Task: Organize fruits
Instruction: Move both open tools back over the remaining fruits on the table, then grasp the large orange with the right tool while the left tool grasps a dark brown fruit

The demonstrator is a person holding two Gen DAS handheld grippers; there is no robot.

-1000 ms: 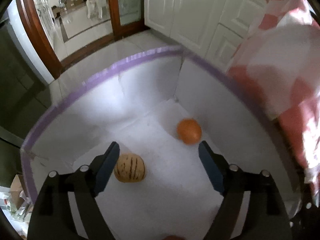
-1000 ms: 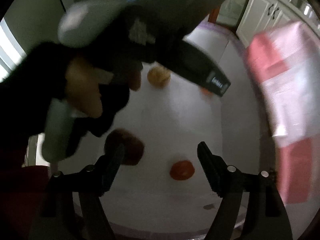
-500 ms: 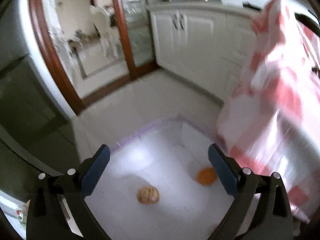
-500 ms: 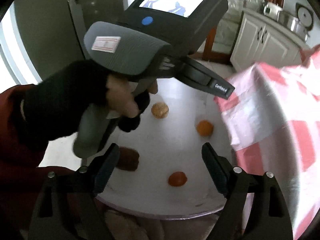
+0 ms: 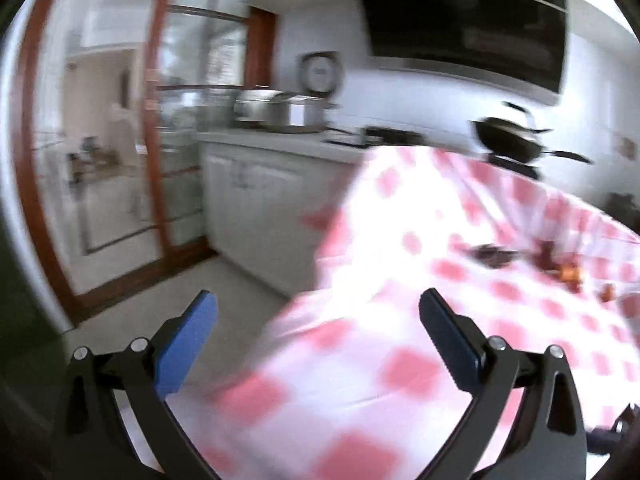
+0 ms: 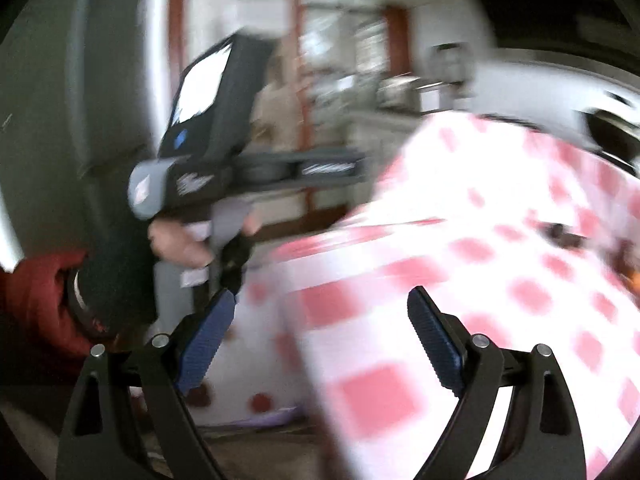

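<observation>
Both wrist views are motion-blurred: the left hand-held gripper [image 5: 318, 322] and the right hand-held gripper [image 6: 320, 324] each have blue-padded jaws spread wide and opening, with nothing between them. Each points across a pink-and-white checked cloth-covered surface [image 5: 400, 340] filling the right of both frames, where small dark and orange fruit-like blobs [image 5: 560, 268] sit at the far right edge, too blurred to identify. In the right wrist view, two dark red round fruits [image 6: 260, 402] lie on a white sheet at lower centre-left, below a hand [image 6: 176, 240] gripping the other grey tool
</observation>
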